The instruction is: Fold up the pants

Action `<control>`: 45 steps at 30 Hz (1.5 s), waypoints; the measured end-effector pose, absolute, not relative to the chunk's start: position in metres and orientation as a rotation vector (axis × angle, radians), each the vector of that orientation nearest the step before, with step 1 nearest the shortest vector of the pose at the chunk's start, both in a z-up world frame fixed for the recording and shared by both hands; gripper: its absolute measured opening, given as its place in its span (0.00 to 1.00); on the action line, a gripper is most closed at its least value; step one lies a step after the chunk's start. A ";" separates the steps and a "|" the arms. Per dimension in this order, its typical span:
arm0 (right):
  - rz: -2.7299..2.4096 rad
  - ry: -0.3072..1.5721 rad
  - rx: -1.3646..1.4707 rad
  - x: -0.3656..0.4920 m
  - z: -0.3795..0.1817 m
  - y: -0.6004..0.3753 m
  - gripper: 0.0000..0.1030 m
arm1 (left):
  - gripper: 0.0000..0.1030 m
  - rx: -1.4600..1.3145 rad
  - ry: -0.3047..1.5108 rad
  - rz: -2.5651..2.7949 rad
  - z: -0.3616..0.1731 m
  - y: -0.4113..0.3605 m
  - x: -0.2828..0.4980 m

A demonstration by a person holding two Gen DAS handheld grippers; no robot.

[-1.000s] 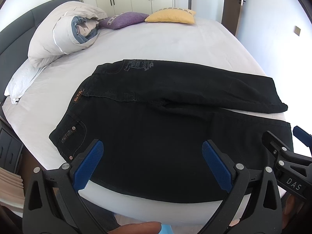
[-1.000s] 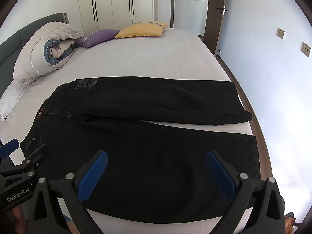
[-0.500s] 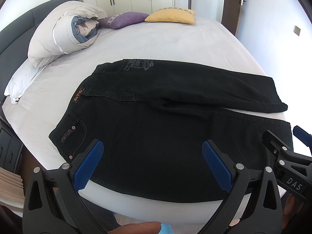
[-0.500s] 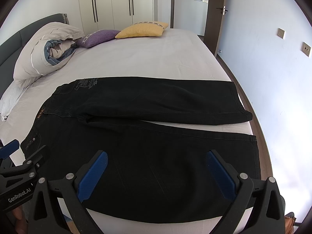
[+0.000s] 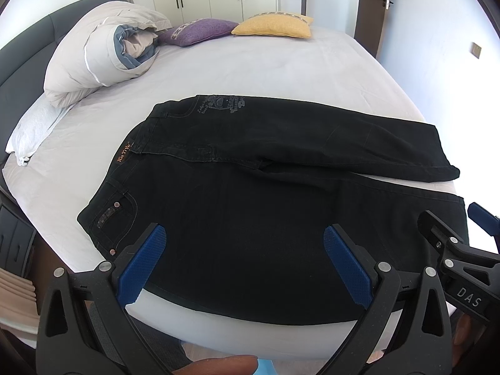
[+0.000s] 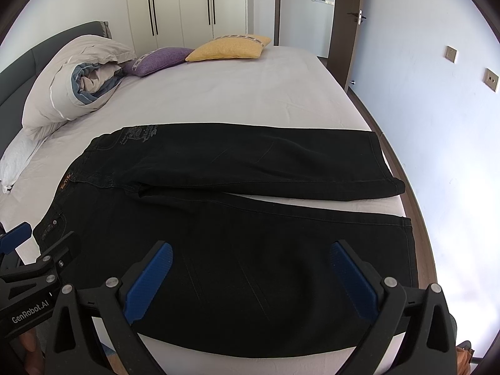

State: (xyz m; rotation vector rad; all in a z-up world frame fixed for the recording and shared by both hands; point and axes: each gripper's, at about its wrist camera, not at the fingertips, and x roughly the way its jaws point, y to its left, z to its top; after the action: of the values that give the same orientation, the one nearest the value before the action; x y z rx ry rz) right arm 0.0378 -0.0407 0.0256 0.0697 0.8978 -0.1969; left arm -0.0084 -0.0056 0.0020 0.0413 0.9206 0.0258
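Left gripper (image 5: 240,262): jaws spread wide, clamped on nothing, hovering above the near edge of the bed over the waist half of the near leg.
Right gripper (image 6: 250,278): jaws likewise wide apart and empty, hovering above the same near edge, over the cuff half of the near leg.
Pants (image 5: 265,206): black jeans lying flat across the near part of the bed (image 5: 281,62), waistband toward the left edge, cuffs toward the right edge; the near leg runs along the near edge, its long side right at the brink.
Far leg (image 6: 265,162): spread apart from the near one, a wedge of sheet showing between the two cuffs.
Progress: judged as the very start; the pants are laid out, no fold made yet. Bringing one leg onto the other and the crosswise folds all remain.
Edges: the cuffs reach close to the right edge, beside the wall.
Open room: wide bare sheet beyond the pants; rolled duvet (image 5: 103,53), purple cushion (image 5: 200,29) and yellow cushion (image 5: 275,25) sit well apart along the left and far edges.
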 end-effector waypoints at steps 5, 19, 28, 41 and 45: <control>-0.193 0.900 0.065 0.038 0.025 -0.039 1.00 | 1.00 0.040 0.921 0.026 0.003 -0.005 -0.008; -0.180 0.905 0.052 0.038 0.023 -0.038 1.00 | 1.00 0.016 0.932 0.017 0.001 -0.003 -0.006; -0.163 0.908 0.028 0.043 0.022 -0.035 1.00 | 1.00 -0.094 0.957 -0.019 -0.002 0.013 0.005; 0.337 0.803 -0.033 0.158 0.058 -0.038 1.00 | 1.00 -0.950 0.726 -0.112 0.032 0.164 0.141; 0.435 0.803 -0.141 0.204 0.047 -0.029 1.00 | 1.00 -0.589 0.693 -0.061 0.060 0.167 0.215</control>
State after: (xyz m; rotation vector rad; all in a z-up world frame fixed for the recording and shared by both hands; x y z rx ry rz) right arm 0.2035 -0.0292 0.0466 -0.1405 0.8034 0.4345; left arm 0.2154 0.1671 0.0603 -0.5889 0.6931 -0.0606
